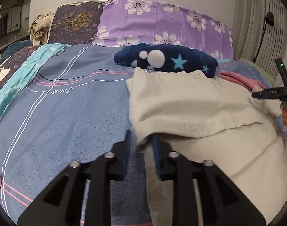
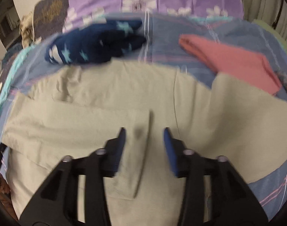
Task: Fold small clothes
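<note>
A light beige garment (image 1: 190, 101) lies spread on the blue striped bedsheet (image 1: 68, 113). My left gripper (image 1: 141, 137) is open with the garment's left folded edge hanging between its fingers. The right gripper's body (image 1: 279, 92) shows at the far right edge of the left wrist view. In the blurred right wrist view the beige garment (image 2: 105, 113) fills the middle, and my right gripper (image 2: 144, 131) hovers open and empty just above it.
A folded navy fleece with stars (image 1: 168, 58) lies beyond the beige garment. A folded pink garment (image 2: 233, 60) lies at the right. Purple flowered pillow (image 1: 162, 22) and dark cushion (image 1: 75, 22) stand at the head of the bed.
</note>
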A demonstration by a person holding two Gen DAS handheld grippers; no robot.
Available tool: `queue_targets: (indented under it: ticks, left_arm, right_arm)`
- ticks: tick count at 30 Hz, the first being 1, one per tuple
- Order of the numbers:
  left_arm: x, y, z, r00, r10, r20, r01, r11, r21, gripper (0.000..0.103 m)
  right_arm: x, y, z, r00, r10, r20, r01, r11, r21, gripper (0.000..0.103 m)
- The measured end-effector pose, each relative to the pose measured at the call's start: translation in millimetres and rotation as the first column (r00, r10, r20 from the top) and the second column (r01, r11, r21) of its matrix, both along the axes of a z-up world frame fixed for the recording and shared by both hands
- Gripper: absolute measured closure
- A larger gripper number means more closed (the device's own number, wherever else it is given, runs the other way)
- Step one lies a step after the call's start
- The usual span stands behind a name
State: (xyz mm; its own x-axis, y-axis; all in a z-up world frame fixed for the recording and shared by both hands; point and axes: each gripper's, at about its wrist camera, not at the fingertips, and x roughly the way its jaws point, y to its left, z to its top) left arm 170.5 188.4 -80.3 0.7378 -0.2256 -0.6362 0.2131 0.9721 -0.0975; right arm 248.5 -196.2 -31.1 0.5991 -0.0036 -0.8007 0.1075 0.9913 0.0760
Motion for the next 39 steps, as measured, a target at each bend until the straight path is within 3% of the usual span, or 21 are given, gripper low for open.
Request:
queue_targets:
  ticks: [3,5,8,10,14,19,23,25,27,31,33,34,35,37,39]
  left_arm:
    - [3.9,1.1,-2.4,1.000,0.011,-0.019,-0.011,1.000,-0.010,0.064]
    - [5.3,-0.5,-4.3,0.999,0.016,-0.033,-0.015,1.000,0.004,0.064]
    - [7.2,-2.4,-6.2,0.999,0.015,-0.045,-0.014,1.000,0.021,0.064]
    - [6.4,-3.6,-7.2,0.999,0.015,-0.044,-0.014,0.999,0.032,0.064]
    - [6.1,-8.7,-8.5,0.999,0.008,-0.044,-0.006,0.998,0.060,0.068]
    - [1.2,-16.0,-5.8,0.999,-0.030,-0.013,0.031,0.996,0.084,0.089]
    - [-13.8,-30.6,1.4,0.990,-0.125,0.066,0.117,0.985,0.124,0.090]
    - [-23.4,-46.1,2.4,0.977,-0.191,0.098,0.170,0.967,0.189,0.090]
    - [-28.9,-62.8,-1.1,0.967,-0.232,0.104,0.196,0.941,0.277,0.090]
    - [-40.8,-96.6,-14.2,0.950,-0.290,0.112,0.205,0.855,0.477,0.089]
    - [-48.3,-102.3,-16.0,0.942,-0.302,0.146,0.184,0.828,0.530,0.088]
    - [-50.8,-102.7,-15.9,0.940,-0.302,0.158,0.175,0.825,0.537,0.084]
    - [-51.4,-100.5,-15.1,0.940,-0.295,0.170,0.162,0.827,0.538,0.080]
    - [-49.6,-92.3,-11.1,0.947,-0.259,0.191,0.127,0.845,0.519,0.071]
    - [-43.7,-75.2,-2.9,0.959,-0.195,0.206,0.083,0.888,0.453,0.071]
  right_arm:
    - [11.9,39.5,28.0,0.991,0.125,0.041,-0.126,0.992,0.016,0.055]
    - [26.7,76.0,38.3,0.972,0.233,0.021,-0.234,0.971,0.052,0.055]
    - [56.5,141.4,43.6,0.919,0.393,-0.028,-0.390,0.917,0.089,0.055]
    - [76.7,178.7,42.9,0.894,0.444,-0.052,-0.437,0.893,0.107,0.055]
    - [112.0,237.6,34.7,0.848,0.518,-0.113,-0.499,0.852,0.158,0.046]
    - [154.2,288.4,13.6,0.817,0.524,-0.239,-0.506,0.851,0.139,0.041]
    - [169.6,315.2,-1.7,0.768,0.551,-0.325,-0.540,0.831,0.133,0.042]
    - [168.2,327.3,-3.3,0.747,0.570,-0.342,-0.581,0.810,0.081,0.042]
    - [168.6,334.8,-6.3,0.735,0.568,-0.371,-0.598,0.800,0.039,0.045]
    - [175.4,342.6,-17.7,0.723,0.531,-0.443,-0.592,0.806,0.000,0.058]
    - [176.0,347.9,-24.9,0.707,0.525,-0.474,-0.599,0.801,-0.006,0.067]
    - [173.7,349.1,-27.2,0.696,0.529,-0.485,-0.612,0.791,-0.015,0.082]
    - [171.1,349.6,-27.7,0.688,0.536,-0.489,-0.625,0.780,-0.023,0.091]
    - [161.8,348.0,-20.1,0.675,0.580,-0.456,-0.666,0.745,-0.037,0.094]
    - [155.4,339.1,-10.1,0.667,0.619,-0.413,-0.681,0.732,-0.003,0.095]
